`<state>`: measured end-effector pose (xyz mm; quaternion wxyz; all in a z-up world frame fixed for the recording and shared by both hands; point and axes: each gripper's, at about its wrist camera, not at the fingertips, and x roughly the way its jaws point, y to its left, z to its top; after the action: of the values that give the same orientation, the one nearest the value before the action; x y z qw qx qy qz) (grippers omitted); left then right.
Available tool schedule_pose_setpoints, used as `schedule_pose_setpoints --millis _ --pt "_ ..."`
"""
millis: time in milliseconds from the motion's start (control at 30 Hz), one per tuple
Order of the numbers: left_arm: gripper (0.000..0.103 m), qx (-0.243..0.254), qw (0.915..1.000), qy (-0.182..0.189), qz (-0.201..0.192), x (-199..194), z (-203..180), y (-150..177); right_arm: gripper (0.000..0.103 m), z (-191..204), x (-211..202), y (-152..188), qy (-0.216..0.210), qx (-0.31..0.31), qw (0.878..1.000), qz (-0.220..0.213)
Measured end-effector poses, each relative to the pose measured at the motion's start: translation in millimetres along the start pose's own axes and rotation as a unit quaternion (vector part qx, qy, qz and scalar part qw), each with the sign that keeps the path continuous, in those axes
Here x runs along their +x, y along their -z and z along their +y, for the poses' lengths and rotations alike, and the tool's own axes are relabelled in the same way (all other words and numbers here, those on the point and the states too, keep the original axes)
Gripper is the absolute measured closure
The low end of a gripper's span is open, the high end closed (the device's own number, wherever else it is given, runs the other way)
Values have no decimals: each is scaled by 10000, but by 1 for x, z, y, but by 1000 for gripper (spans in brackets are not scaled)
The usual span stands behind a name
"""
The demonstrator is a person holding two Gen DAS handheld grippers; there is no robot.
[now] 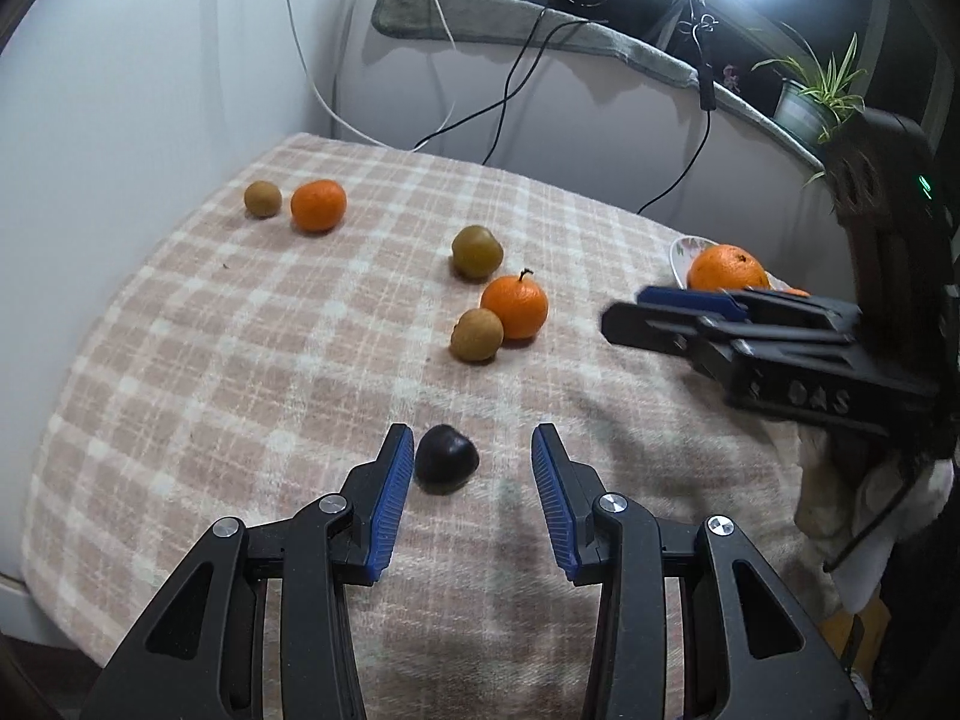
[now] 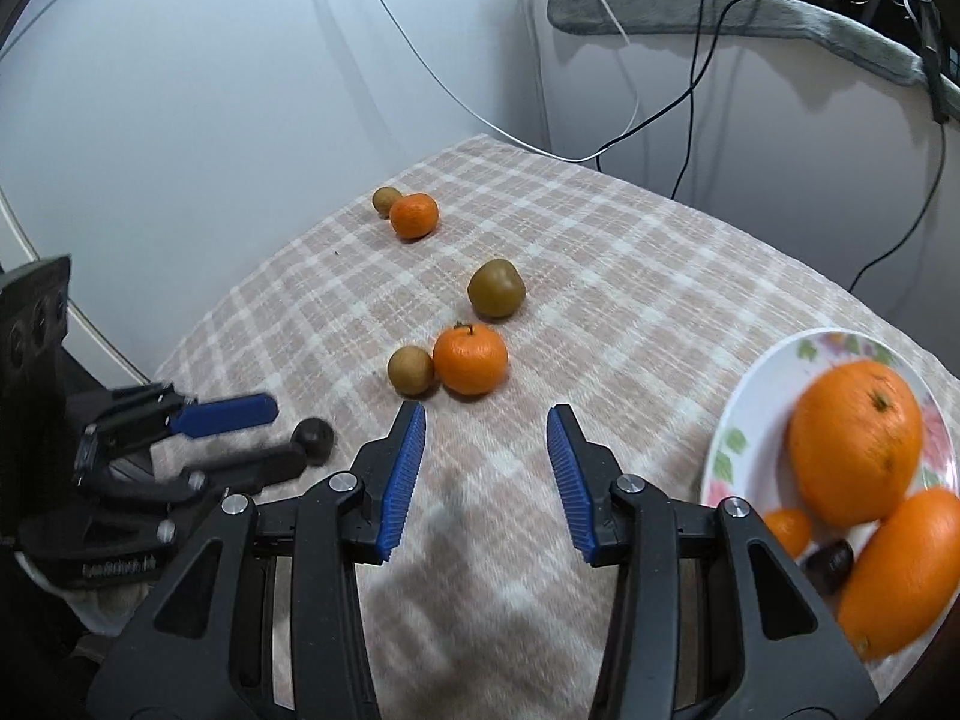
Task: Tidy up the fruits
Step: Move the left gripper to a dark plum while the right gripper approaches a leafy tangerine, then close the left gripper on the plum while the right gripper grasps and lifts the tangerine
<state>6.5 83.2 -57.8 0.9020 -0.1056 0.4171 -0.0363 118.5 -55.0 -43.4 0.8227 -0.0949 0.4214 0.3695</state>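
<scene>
One readable mark: "DAS" on right hand-held gripper [image 1: 624, 315] body.

Plum [image 1: 446, 459] btwn left hand-held gripper [image 1: 473, 450] fingers – plate [image 2: 744, 414] (w/ oranges) far right.

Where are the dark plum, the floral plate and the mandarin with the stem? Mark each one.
dark plum [image 1: 446, 459], left wrist view, middle of its dark skin.
floral plate [image 2: 735, 438], right wrist view, bare left rim.
mandarin with the stem [image 1: 515, 306], left wrist view, centre of its peel.
</scene>
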Motion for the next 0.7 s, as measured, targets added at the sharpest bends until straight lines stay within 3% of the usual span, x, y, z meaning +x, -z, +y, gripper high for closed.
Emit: schedule_pose_setpoints --millis 533,700 --pt "64 -31 9997 56 215 16 8 7 59 -11 51 -24 -335 593 9973 258" --pt "71 -63 9997 56 232 21 12 7 59 -12 58 -25 -501 687 9960 273"
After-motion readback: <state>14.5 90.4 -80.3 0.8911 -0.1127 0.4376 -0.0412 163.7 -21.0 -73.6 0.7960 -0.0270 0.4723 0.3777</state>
